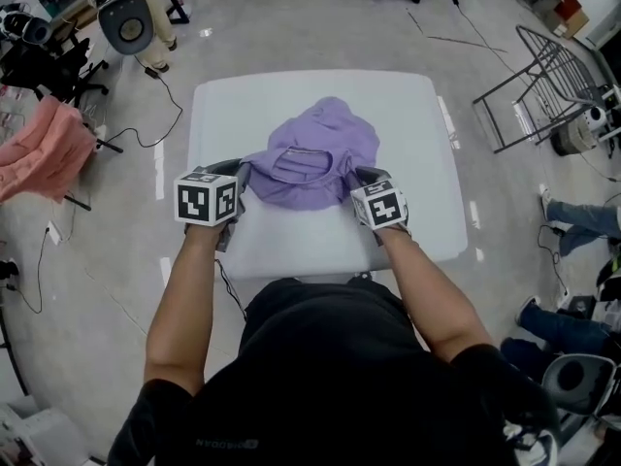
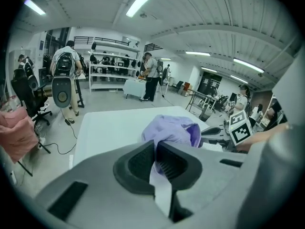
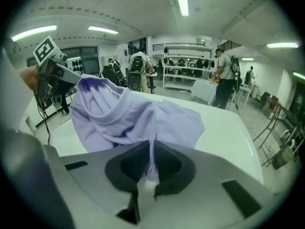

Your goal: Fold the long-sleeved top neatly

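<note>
Left tongs (image 1: 242, 173), right tongs (image 1: 360, 177) pinch the top (image 1: 328, 132) (collar (image 1: 303, 153) spanning crosswise between).

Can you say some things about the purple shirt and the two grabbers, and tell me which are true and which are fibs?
1. The purple top lies flat and spread out on the white table. False: it is bunched up in a heap.
2. The left gripper is pinching the purple top. True.
3. The right gripper holds nothing. False: its jaws are shut on the top's fabric too.
4. A pink cloth is off the table, at the person's left. True.
</note>
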### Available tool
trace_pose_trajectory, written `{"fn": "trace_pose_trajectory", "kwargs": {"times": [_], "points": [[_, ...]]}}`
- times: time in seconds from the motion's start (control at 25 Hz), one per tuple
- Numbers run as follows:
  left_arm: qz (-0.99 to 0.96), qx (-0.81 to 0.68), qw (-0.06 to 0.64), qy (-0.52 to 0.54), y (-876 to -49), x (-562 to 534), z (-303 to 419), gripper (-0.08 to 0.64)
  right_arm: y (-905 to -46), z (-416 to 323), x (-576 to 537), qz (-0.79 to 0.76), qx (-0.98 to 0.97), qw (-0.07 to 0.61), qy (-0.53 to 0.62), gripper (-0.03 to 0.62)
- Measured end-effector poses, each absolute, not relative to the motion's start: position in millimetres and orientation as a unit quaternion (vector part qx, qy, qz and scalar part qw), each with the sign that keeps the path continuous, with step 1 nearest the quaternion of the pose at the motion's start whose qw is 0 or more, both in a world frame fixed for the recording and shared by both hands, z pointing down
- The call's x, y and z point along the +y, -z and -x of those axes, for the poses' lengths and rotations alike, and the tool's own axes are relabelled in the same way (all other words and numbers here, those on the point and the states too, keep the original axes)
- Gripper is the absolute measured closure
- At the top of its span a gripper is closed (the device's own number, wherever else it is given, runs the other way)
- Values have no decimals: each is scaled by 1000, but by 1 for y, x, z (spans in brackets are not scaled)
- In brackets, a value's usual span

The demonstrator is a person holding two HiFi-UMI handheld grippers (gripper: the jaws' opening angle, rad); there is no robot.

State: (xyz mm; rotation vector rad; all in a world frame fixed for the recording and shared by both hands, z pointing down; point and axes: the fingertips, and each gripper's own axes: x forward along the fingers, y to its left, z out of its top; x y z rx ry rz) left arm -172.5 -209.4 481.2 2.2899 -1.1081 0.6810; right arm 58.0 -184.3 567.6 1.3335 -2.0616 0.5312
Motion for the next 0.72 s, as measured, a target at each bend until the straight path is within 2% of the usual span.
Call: {"fn": "trace_pose_trajectory", "kwargs": {"times": [0.16, 0.36, 0.56, 0.72], "points": [[-851, -401, 226, -252, -462, -220, 184, 543, -514, -75, -194, -539, -777, 295, -136, 566], [-876, -396, 151, -229, -391, -237, 183, 543, -399, -100, -210, -555, -784, 278, -26, 569], [-889, -398, 107, -200, -324, -241, 170, 543, -296, -117, -217, -558, -798, 227, 20, 569], [-887, -418, 75, -183, -284, -231, 170, 543, -247, -119, -208, -537, -811, 225, 60, 571]]}}
